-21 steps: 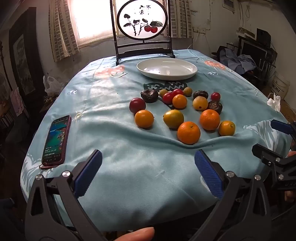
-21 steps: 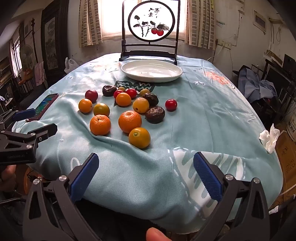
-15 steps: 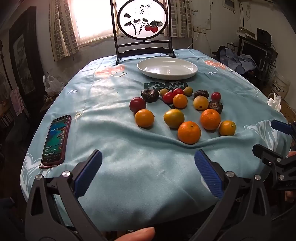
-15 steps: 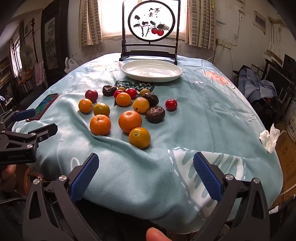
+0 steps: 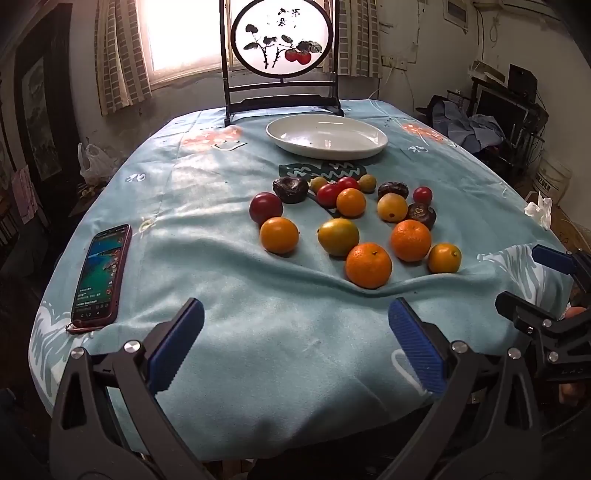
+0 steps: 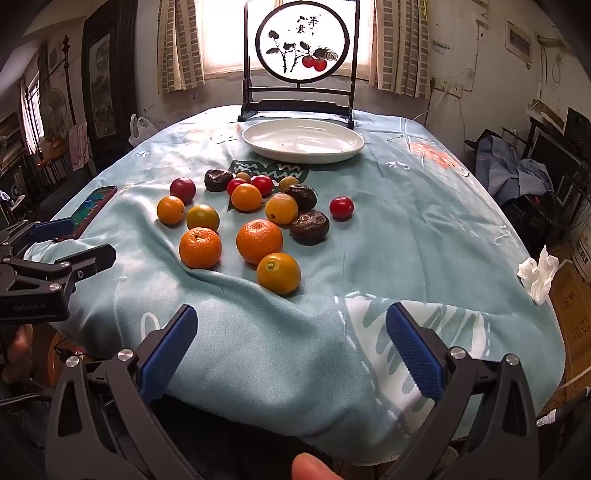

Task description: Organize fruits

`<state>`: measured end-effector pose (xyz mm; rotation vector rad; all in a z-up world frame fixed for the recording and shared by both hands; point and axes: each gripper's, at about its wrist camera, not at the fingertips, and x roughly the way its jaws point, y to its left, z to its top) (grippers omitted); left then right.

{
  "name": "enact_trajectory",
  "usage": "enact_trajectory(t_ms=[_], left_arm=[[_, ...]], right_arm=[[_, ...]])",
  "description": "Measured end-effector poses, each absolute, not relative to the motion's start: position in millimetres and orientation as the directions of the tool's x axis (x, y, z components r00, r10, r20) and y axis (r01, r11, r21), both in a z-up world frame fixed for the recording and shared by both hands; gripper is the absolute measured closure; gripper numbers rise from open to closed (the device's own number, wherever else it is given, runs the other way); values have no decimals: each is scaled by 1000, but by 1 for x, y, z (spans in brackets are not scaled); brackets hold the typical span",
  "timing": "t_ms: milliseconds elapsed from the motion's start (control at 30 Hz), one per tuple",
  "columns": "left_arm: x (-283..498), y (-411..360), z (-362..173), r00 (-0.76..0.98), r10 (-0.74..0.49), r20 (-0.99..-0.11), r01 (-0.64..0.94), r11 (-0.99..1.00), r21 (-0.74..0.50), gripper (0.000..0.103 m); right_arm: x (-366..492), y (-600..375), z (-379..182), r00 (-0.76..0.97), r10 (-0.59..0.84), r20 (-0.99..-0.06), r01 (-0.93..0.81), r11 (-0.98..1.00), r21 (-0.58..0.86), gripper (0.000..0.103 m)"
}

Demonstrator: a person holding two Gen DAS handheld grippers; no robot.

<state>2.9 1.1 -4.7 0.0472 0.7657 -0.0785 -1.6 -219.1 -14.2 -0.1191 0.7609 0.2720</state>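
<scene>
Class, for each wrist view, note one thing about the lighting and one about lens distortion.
Left wrist view: the window behind the round painted screen is blown out white, and the tablecloth edge bows outward. Right wrist view: the same backlight glares off the white plate, the corners darken, and the curtains lean.

A pale blue tablecloth (image 5: 229, 332) with white wave prints fills the frame; at centre, orange, yellow, red and dark brown fruits (image 5: 347, 221); above them a plain white plate (image 5: 373, 144).
</scene>
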Motion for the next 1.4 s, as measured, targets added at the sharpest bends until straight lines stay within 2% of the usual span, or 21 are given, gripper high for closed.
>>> enact_trajectory(t_ms=[1400], left_arm=[[8,9,-12,679,-47,-733,55,998,-13,2]], right_arm=[[-2,-221,-16,686,198,-700,-279,960,-2,1]])
